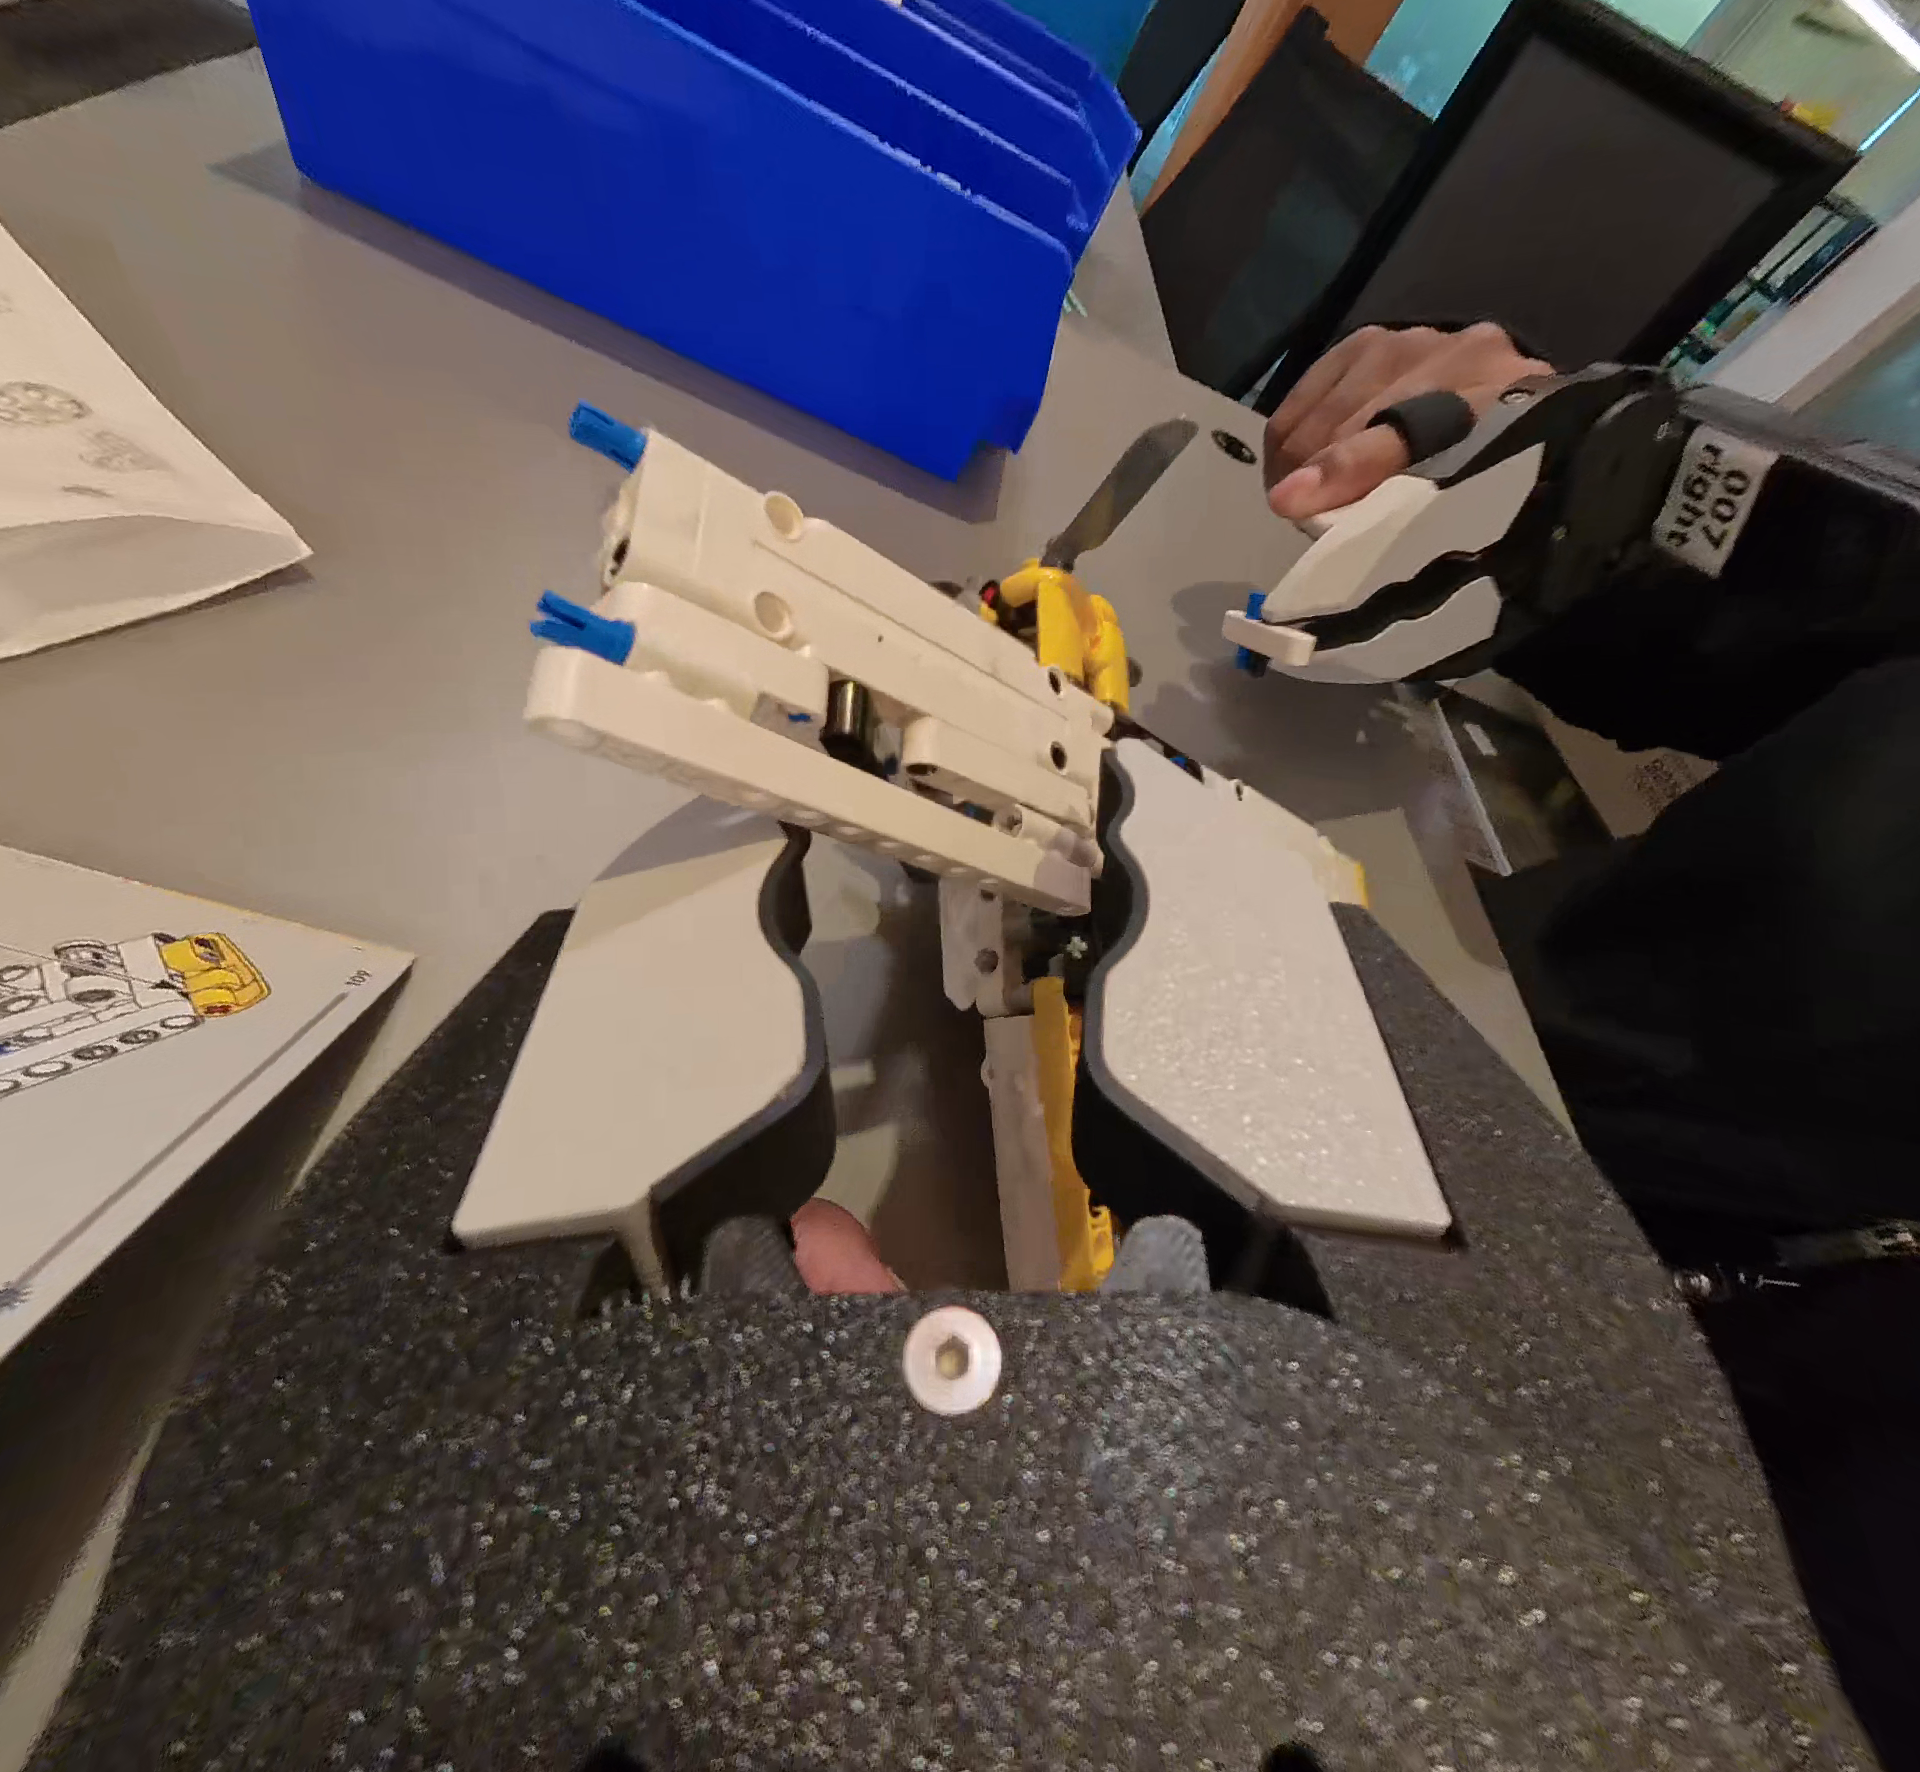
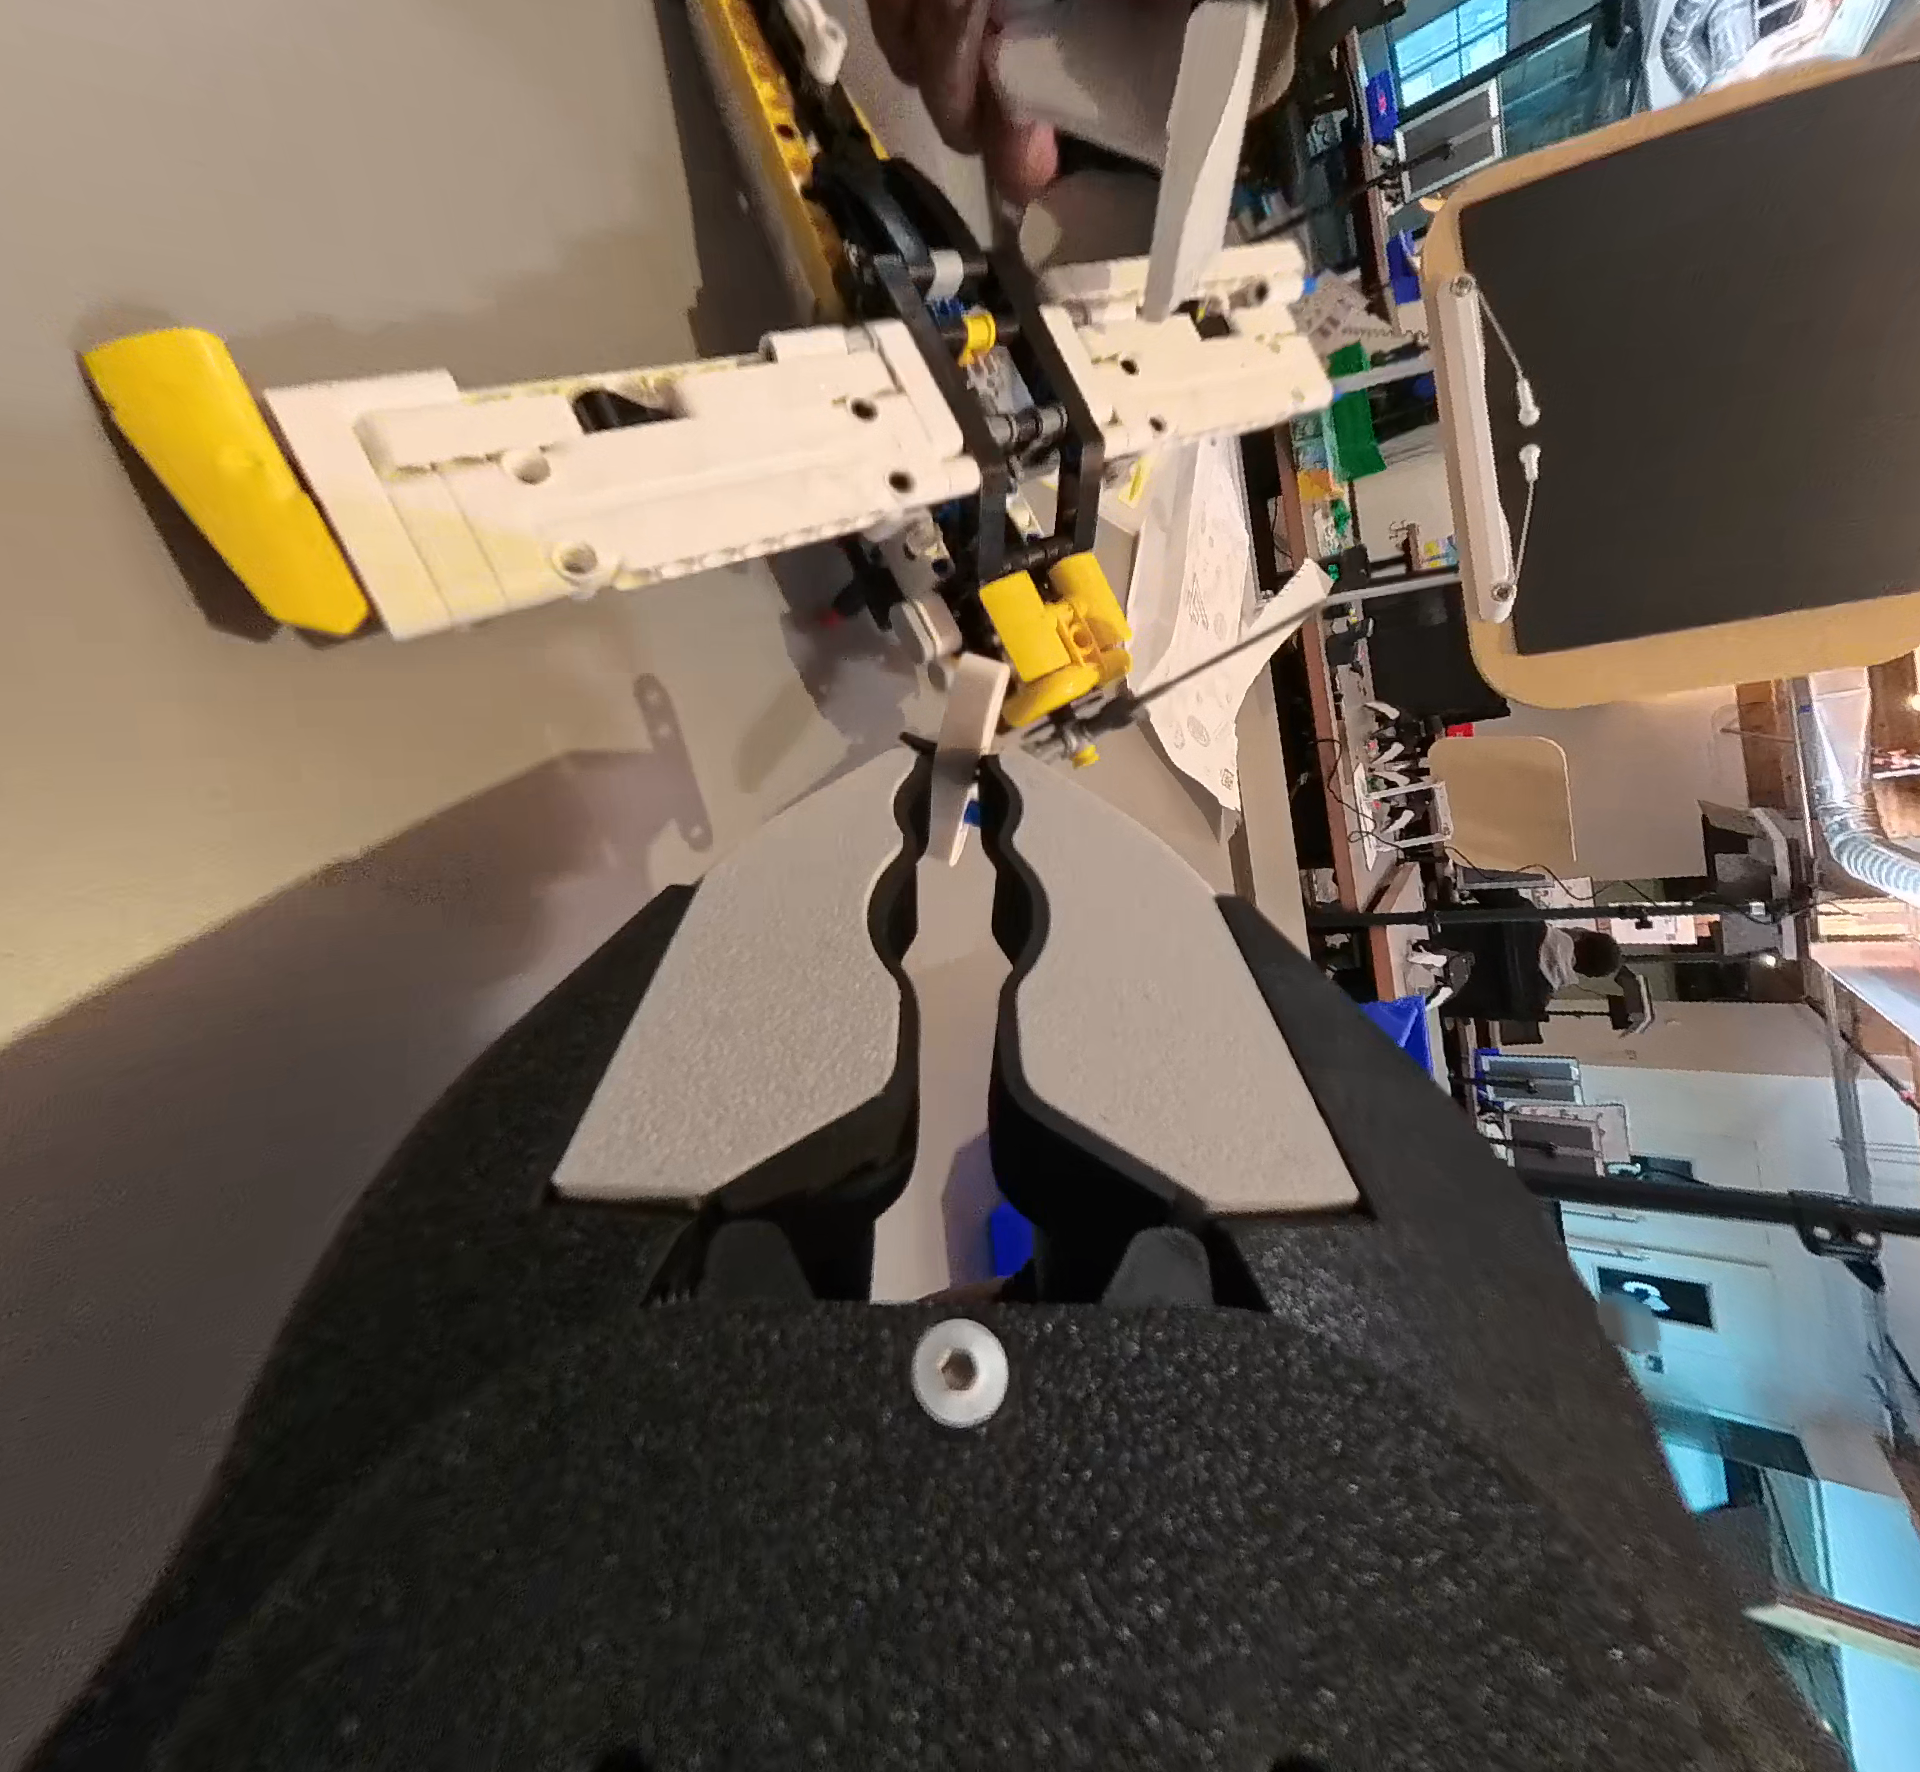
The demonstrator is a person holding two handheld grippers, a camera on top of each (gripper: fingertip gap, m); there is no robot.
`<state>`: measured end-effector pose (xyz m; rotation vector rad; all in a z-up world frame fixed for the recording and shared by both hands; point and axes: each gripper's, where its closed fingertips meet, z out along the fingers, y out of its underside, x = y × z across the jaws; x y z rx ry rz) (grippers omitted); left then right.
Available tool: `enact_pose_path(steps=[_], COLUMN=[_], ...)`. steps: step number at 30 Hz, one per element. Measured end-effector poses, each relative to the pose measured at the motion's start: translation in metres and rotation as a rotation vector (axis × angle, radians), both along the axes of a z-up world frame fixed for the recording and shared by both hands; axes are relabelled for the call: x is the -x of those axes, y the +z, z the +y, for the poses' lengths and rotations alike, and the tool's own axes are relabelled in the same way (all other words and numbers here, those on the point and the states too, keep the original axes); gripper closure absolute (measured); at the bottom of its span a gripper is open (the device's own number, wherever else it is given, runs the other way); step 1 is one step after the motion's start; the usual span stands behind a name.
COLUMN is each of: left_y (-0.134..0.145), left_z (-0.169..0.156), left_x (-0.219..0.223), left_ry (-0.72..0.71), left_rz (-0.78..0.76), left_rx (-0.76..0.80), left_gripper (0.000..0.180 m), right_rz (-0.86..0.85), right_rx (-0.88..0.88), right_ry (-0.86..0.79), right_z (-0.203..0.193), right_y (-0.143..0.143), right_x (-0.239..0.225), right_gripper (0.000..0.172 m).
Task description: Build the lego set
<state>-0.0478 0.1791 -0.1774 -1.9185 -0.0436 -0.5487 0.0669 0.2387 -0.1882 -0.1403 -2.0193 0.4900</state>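
While our left fingers point(image 1: 951, 849) grasp the plane model point(image 1: 831, 683) over the table point(image 1: 364, 475), our right fingers point(image 2: 951, 792) are clenched on a small white beam point(image 2: 966, 756).

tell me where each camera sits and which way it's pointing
Left wrist view: rides the left gripper, facing along its fingers over the grey table to the blue bin; a hand shows.
Right wrist view: rides the right gripper, rolled sideways, facing the room; fingers pinch a small white piece.
Shared: the white-and-yellow brick model.
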Motion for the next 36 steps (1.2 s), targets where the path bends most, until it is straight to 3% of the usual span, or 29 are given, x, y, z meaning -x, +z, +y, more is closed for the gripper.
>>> enact_pose_path(steps=[14,25,30,36], left_y=[-0.001,0.001,0.0,0.003], left_z=[0.003,0.0,-0.003,-0.009], left_x=[0.0,-0.002,-0.004,-0.003], left_ry=[0.011,0.022,0.023,0.028], left_rz=[-0.012,-0.01,0.001,0.01], left_rx=[-0.038,-0.066,-0.064,-0.07], left_gripper=[0.128,0.126,0.125,0.123], right_rz=[0.086,0.432,0.551,0.543], right_rx=[0.027,0.026,-0.06,-0.039], right_ry=[0.166,0.173,0.168,0.135], right_z=[-0.082,-0.107,-0.12,-0.116], right_y=[0.005,0.05,0.037,0.025], right_x=[0.003,0.044,0.048,0.05], right_gripper=[0.164,0.164,0.164,0.164])
